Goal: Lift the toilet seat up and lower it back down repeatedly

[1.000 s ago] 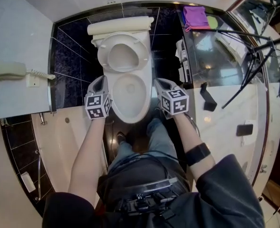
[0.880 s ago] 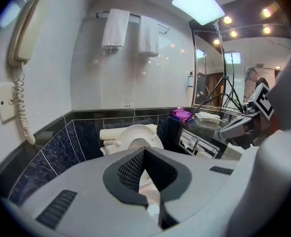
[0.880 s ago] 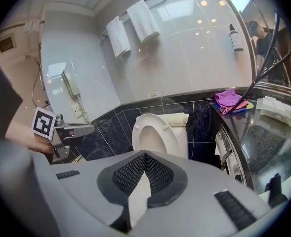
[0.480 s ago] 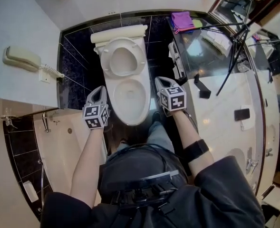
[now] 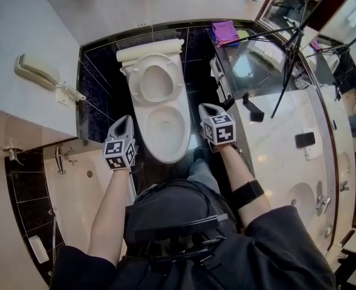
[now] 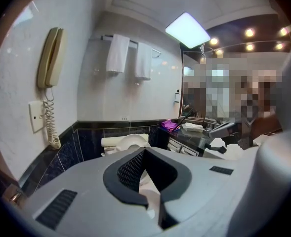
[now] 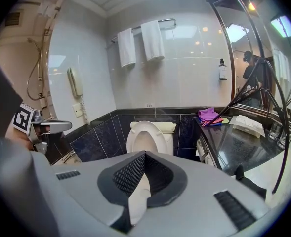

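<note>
The white toilet seat [image 5: 155, 80] stands raised, leaning back against the tank [image 5: 150, 49], and the bowl [image 5: 165, 128] lies open below it. My left gripper [image 5: 123, 124] hovers off the bowl's left side, shut and empty. My right gripper [image 5: 207, 110] hovers off the bowl's right side, also shut with nothing held. Neither touches the toilet. In the left gripper view the left gripper [image 6: 145, 154] points toward the raised seat [image 6: 130, 143]. From the right gripper view, the right gripper [image 7: 144, 154] faces the upright seat [image 7: 146, 137].
A wall phone [image 5: 35, 71] hangs at the left. A dark glossy counter [image 5: 256, 65] with a purple cloth [image 5: 225, 32] runs along the right, and a tripod [image 5: 292, 47] leans over it. Two towels [image 7: 140, 46] hang above the toilet. A cream tub edge [image 5: 75, 180] lies left.
Both grippers have drawn back from the bowl's sides toward the person and risen a little. The seat has stayed raised throughout.
</note>
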The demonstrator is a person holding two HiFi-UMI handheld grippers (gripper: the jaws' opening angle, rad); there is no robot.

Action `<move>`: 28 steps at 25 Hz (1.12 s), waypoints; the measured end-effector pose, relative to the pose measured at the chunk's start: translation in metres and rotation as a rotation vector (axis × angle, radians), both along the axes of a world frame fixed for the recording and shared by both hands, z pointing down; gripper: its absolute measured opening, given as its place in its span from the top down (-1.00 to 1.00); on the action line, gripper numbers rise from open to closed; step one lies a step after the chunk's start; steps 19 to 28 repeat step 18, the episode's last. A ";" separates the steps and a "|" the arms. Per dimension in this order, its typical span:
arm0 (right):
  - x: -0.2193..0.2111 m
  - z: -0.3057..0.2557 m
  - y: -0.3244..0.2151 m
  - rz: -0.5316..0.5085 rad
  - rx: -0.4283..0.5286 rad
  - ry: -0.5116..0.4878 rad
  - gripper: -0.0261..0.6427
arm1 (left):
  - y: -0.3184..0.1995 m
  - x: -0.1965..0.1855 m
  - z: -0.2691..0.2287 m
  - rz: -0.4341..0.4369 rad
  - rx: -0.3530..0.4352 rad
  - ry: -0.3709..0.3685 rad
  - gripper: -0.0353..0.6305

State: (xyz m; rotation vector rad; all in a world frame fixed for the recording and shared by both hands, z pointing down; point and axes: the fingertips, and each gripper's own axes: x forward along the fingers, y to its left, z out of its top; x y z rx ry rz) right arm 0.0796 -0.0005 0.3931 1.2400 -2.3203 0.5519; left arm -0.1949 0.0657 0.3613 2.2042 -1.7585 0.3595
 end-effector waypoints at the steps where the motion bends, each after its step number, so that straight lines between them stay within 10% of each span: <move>1: 0.001 0.001 0.002 0.001 -0.001 0.001 0.89 | 0.001 0.000 0.000 0.001 0.000 0.000 0.89; 28: 0.003 0.008 0.005 -0.004 -0.017 0.004 0.89 | 0.018 -0.003 0.009 -0.010 -0.032 -0.006 0.89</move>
